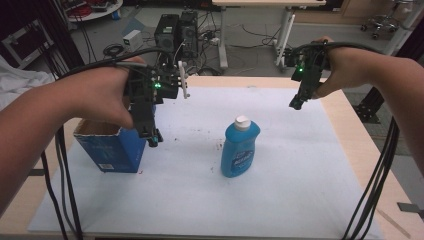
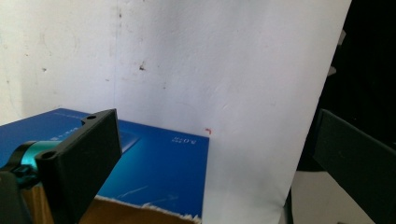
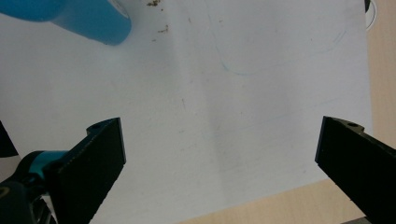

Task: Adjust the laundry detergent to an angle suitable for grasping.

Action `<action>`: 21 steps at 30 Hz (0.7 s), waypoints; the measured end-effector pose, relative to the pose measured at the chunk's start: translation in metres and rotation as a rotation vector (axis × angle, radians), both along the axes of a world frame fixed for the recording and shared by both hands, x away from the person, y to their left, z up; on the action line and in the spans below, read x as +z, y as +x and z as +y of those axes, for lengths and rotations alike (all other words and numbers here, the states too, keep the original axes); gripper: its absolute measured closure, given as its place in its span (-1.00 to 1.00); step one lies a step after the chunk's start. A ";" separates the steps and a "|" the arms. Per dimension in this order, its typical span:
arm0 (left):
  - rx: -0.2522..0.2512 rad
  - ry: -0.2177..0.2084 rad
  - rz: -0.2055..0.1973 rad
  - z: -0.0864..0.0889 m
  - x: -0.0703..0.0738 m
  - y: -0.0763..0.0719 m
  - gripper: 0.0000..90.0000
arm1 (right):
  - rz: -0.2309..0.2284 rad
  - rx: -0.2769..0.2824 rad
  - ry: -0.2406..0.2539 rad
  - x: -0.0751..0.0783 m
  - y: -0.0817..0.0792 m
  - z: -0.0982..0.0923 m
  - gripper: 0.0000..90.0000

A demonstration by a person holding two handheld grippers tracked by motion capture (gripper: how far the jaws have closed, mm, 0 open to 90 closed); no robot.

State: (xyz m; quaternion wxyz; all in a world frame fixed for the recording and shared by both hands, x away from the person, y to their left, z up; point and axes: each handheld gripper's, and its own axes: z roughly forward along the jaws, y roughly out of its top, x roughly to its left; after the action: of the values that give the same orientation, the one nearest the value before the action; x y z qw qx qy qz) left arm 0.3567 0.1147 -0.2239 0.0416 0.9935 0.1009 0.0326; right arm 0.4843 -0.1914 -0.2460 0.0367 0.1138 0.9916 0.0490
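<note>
A blue bottle (image 1: 240, 147) with a white cap stands upright near the middle of the white sheet (image 1: 280, 165). An open-topped blue cardboard box (image 1: 112, 147) sits at the left. My left gripper (image 1: 152, 139) hangs at the box's right edge, open. In the left gripper view its jaws stand wide apart around nothing (image 2: 215, 116), with the blue box (image 2: 159, 172) just below. My right gripper (image 1: 296, 104) is held above the sheet's far right, apart from the bottle. It is open (image 3: 220, 123) over bare sheet, and the bottle (image 3: 88, 16) lies at the top left of that view.
The sheet covers a wooden table (image 1: 350, 125) whose edge shows at the right. Small brown specks (image 1: 218, 146) lie left of the bottle. Black cables (image 1: 372, 185) trail off both grippers. Computer towers (image 1: 175, 32) and desk legs stand on the floor beyond.
</note>
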 end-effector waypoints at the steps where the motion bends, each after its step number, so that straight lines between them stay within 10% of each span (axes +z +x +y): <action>1: 0.008 -0.013 0.001 -0.002 -0.001 -0.001 -0.96 | 0.001 -0.003 0.001 -0.001 -0.001 -0.002 -0.98; 21: 0.127 -0.234 0.000 -0.033 -0.008 -0.013 -0.96 | -0.007 -0.015 0.008 -0.002 -0.018 -0.011 -0.98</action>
State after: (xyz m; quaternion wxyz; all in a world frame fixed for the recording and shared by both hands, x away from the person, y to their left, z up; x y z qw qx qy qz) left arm 0.3433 0.0820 -0.2319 0.1553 0.9734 0.1669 0.0234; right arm 0.4666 -0.2022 -0.2480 0.0399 0.1214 0.9904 0.0532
